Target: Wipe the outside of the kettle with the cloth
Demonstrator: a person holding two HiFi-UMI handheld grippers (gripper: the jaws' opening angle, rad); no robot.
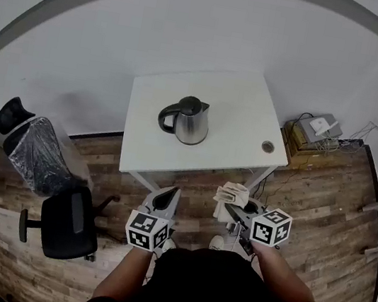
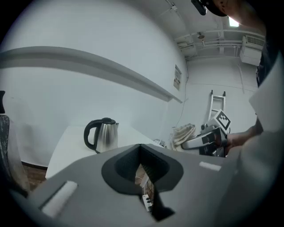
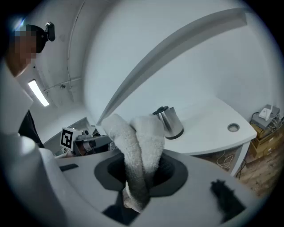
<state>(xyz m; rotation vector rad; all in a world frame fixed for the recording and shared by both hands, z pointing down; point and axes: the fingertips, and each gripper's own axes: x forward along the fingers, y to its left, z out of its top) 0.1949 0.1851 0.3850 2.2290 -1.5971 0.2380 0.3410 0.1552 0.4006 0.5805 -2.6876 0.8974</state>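
A steel kettle (image 1: 185, 120) with a black handle and lid stands upright in the middle of the white table (image 1: 240, 105). Both grippers hover below the table's near edge, apart from the kettle. My left gripper (image 1: 165, 198) is shut with nothing in it; in the left gripper view the kettle (image 2: 103, 134) stands ahead, above its closed jaws (image 2: 141, 147). My right gripper (image 1: 232, 208) is shut on a folded off-white cloth (image 1: 231, 192). In the right gripper view the cloth (image 3: 137, 142) sticks up out of the jaws, with the kettle (image 3: 168, 123) just behind it.
A round cable hole (image 1: 267, 147) sits near the table's right edge. A black office chair (image 1: 66, 223) and a plastic-wrapped chair (image 1: 38, 150) stand on the wood floor at the left. Boxes with devices and cables (image 1: 313, 135) lie right of the table. A ladder (image 2: 216, 104) leans against the far wall.
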